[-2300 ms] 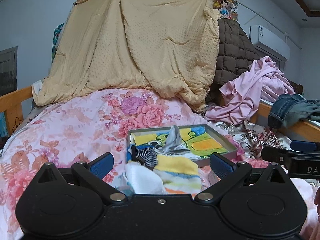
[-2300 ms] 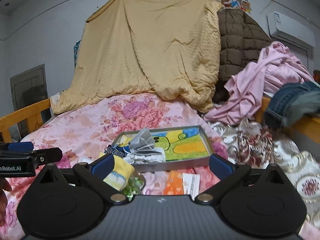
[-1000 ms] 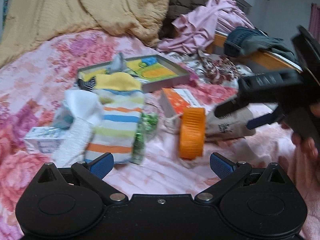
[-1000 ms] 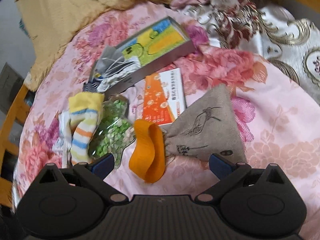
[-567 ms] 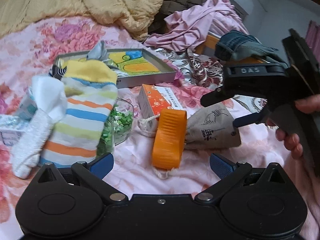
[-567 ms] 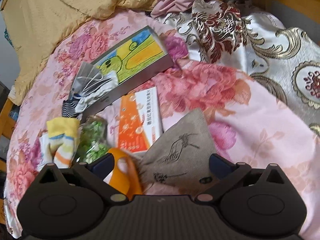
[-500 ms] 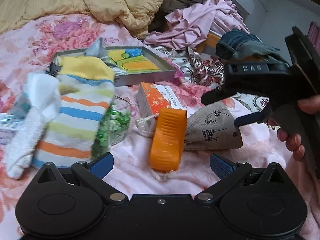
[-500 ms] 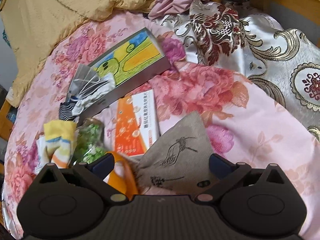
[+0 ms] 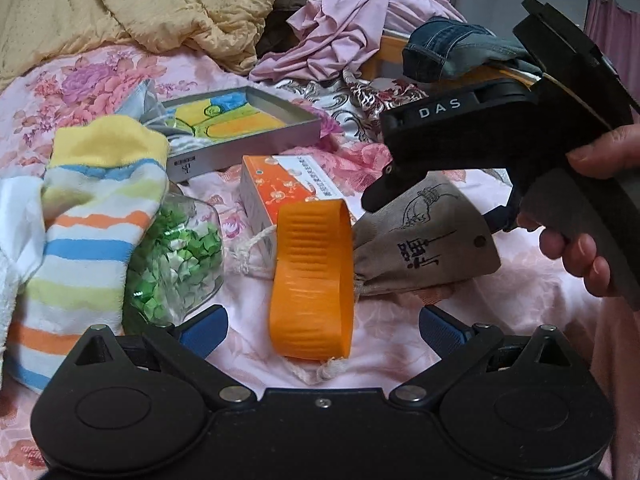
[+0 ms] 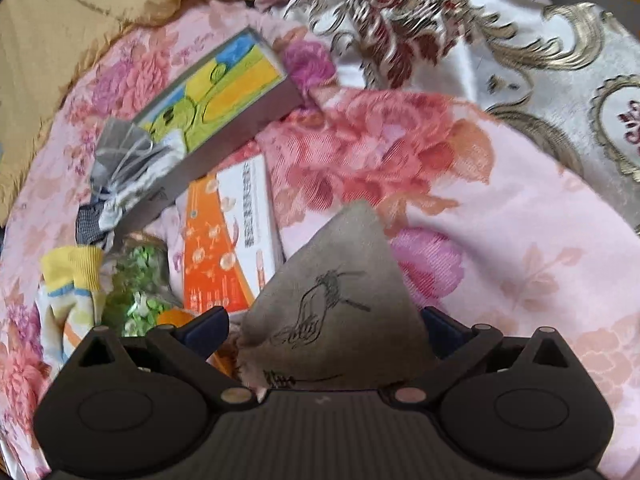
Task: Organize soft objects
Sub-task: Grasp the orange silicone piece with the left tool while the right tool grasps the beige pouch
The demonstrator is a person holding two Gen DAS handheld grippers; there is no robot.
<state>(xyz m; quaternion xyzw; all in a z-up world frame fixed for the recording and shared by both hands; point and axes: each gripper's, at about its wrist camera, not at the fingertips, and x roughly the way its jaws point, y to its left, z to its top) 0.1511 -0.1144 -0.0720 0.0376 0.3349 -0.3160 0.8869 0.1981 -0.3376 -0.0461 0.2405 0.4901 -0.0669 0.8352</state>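
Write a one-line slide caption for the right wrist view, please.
Open right gripper poised over a grey drawstring pouch on the floral bedspread, beside an orange box.

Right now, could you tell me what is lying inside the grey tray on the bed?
The grey tray shows a bright yellow, green, blue and orange picture on its floor. A grey and white bundle of cloth sits at one end, spilling over the rim. Whatever lies beneath that bundle is hidden.
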